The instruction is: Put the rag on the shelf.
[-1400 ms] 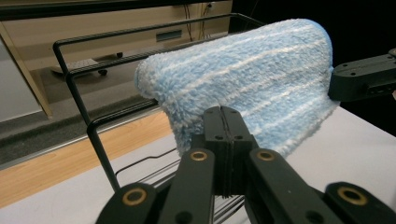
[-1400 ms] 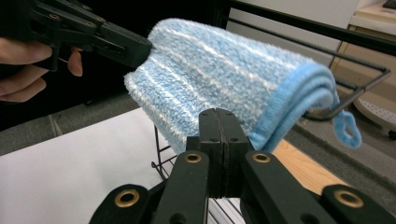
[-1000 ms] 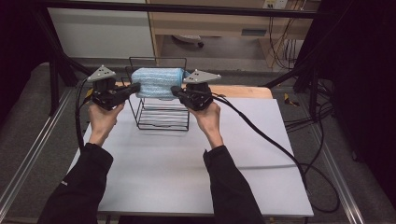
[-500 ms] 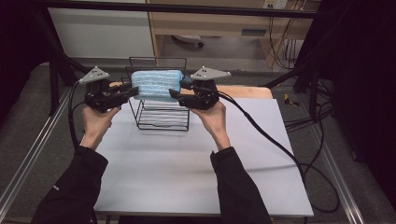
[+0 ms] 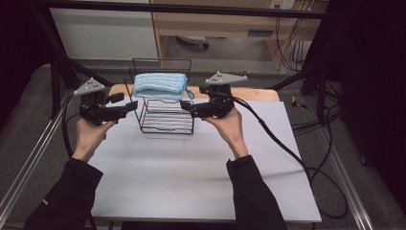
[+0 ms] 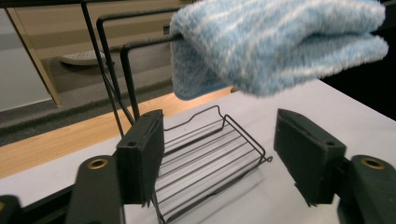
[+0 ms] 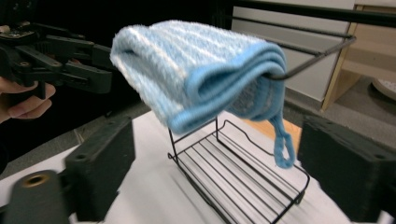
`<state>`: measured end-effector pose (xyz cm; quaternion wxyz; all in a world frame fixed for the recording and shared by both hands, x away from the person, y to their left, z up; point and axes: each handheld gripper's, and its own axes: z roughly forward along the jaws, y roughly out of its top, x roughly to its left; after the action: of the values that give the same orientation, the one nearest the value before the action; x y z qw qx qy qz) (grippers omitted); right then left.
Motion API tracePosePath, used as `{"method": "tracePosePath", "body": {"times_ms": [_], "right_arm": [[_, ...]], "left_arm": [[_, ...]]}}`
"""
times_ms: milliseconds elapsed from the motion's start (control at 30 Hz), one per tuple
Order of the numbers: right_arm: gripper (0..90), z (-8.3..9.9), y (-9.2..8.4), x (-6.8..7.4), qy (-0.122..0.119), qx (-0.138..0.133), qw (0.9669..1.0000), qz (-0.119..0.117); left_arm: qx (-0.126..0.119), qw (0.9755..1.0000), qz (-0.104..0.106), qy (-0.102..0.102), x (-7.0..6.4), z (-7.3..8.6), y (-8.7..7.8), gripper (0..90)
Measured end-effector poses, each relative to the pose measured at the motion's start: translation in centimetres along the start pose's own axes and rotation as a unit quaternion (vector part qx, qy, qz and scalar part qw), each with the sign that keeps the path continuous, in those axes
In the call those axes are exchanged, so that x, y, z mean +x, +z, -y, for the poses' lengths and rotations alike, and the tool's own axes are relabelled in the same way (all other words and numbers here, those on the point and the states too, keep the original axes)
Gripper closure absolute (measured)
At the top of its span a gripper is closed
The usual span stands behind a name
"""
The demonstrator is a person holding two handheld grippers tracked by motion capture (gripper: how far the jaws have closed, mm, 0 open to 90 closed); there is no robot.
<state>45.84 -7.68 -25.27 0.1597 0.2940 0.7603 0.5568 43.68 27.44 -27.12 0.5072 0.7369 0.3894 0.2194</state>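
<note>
We held a two-jaw gripper in each hand over the white table, one on either side of a black wire rack. Our left gripper sat just to the left of the rack, its black jaws pointing level toward it. Those jaws had just been opening and stood apart with nothing between them; in the left gripper view the rack's lower wire shelf showed through the gap, with the table beneath. Our right gripper sat just to the right of the rack, pointing back toward the left one. Its jaws had also just been opening and stood wide apart, pressing on nothing. A folded light blue towel with pale stripes lay draped over the rack's top bar, clear of both grippers. In the right gripper view the towel hung over the end of that bar, above and between the two jaws, and a small blue loop dangled from its edge. In the left gripper view the towel filled the upper right, above the jaws. The rack stood at the far middle of the table, near a strip of bare wood along the far edge. Black cables trailed from the right gripper across the table to the right.
</note>
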Motion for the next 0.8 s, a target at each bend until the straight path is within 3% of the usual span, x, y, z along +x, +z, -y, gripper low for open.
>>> {"method": "tracePosePath", "body": {"times_ms": [400, 800], "right_arm": [[1.8, 2.5, -3.1, -1.3, 0.012, -0.004, 0.9998, 0.013], [0.5, 7.2, -7.3, -3.1, 0.034, 0.018, 0.9989, 0.028]], "left_arm": [[0.020, 0.9997, 0.008, 0.008, -0.7, 2.7, -0.5, 18.2], [0.048, 0.9986, 0.016, 0.015, -2.1, 6.6, -0.7, 11.7]]}}
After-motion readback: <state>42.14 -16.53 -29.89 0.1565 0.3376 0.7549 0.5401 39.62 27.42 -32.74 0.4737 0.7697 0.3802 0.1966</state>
